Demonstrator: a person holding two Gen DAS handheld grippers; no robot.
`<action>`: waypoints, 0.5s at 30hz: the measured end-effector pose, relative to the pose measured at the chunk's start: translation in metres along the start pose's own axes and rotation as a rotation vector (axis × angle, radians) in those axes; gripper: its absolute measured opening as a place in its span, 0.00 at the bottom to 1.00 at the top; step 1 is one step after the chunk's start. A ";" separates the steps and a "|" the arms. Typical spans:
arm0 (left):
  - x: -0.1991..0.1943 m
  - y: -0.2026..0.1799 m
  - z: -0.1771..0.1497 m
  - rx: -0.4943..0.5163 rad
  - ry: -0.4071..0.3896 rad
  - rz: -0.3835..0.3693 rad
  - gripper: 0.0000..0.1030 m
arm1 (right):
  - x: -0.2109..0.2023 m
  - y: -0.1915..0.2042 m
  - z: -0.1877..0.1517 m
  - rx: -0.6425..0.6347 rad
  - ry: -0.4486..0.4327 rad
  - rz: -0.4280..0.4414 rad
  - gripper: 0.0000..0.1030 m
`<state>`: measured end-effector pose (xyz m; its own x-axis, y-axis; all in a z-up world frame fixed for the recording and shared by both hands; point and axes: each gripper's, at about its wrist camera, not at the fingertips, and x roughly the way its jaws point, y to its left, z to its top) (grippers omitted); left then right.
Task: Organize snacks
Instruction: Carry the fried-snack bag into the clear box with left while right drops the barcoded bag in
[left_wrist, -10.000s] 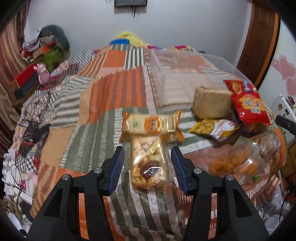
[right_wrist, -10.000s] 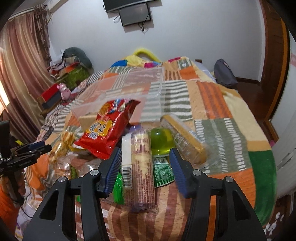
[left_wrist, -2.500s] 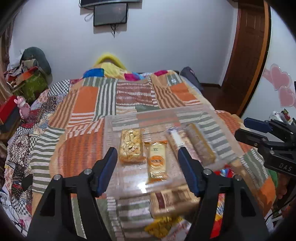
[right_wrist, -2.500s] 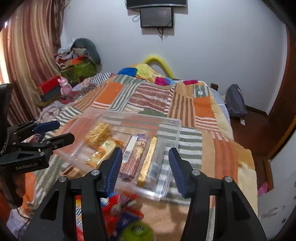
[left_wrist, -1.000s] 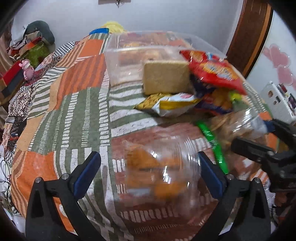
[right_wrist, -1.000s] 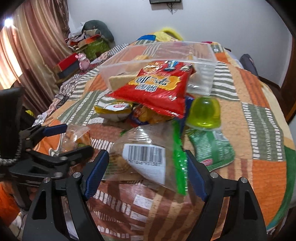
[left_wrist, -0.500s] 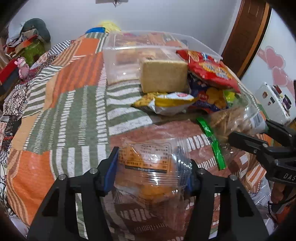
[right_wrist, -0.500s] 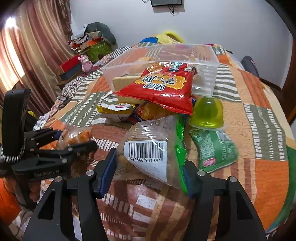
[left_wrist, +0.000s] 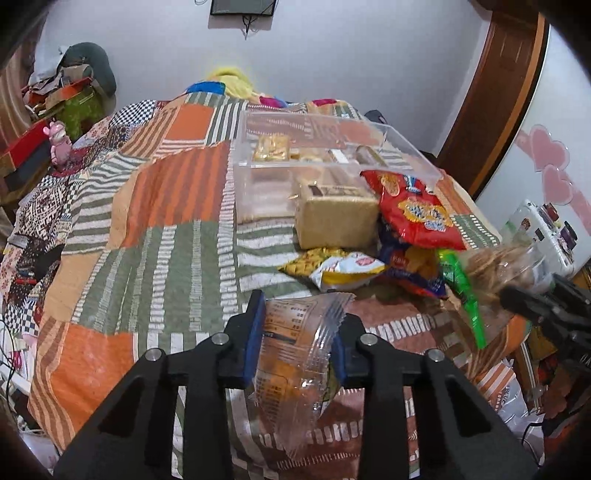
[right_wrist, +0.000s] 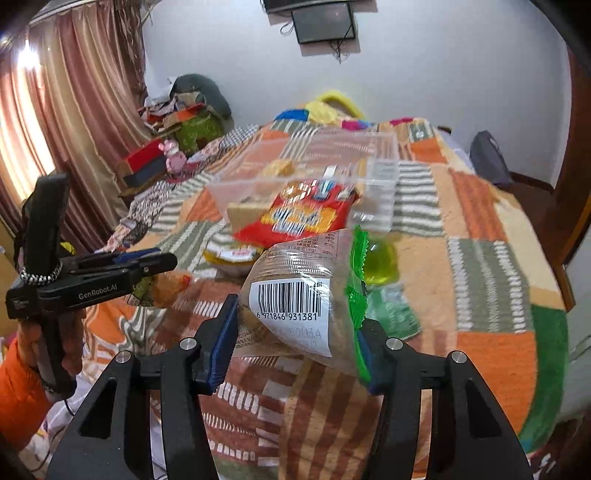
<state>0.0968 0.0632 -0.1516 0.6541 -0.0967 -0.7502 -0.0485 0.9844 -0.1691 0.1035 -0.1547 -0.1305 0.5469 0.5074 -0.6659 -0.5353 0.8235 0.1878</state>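
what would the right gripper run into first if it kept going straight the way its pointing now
Probably the green jelly cup or the red snack bag just beyond the barcoded bag that the right gripper is clamped on; behind them stands the clear bin. Depth is hard to judge.

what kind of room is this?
Most likely a bedroom: snacks lie on a bed under a patchwork quilt, with pillows at its head, a small wall-mounted screen above, and heavy curtains.

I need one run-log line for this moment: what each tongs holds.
left tongs: shut on clear snack bag | right tongs: shut on barcode bag | clear box: partly filled
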 end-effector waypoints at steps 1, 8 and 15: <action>0.000 0.000 0.001 0.003 -0.001 0.005 0.30 | -0.002 -0.001 0.002 0.003 -0.008 0.000 0.49; 0.003 0.004 0.003 -0.001 -0.010 0.023 0.26 | -0.012 -0.009 0.014 0.014 -0.061 -0.011 0.49; -0.014 0.002 0.032 0.005 -0.080 0.012 0.26 | -0.016 -0.013 0.039 0.009 -0.120 -0.020 0.49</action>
<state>0.1115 0.0708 -0.1211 0.7117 -0.0733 -0.6986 -0.0531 0.9861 -0.1575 0.1270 -0.1639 -0.0947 0.6308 0.5174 -0.5782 -0.5184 0.8355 0.1820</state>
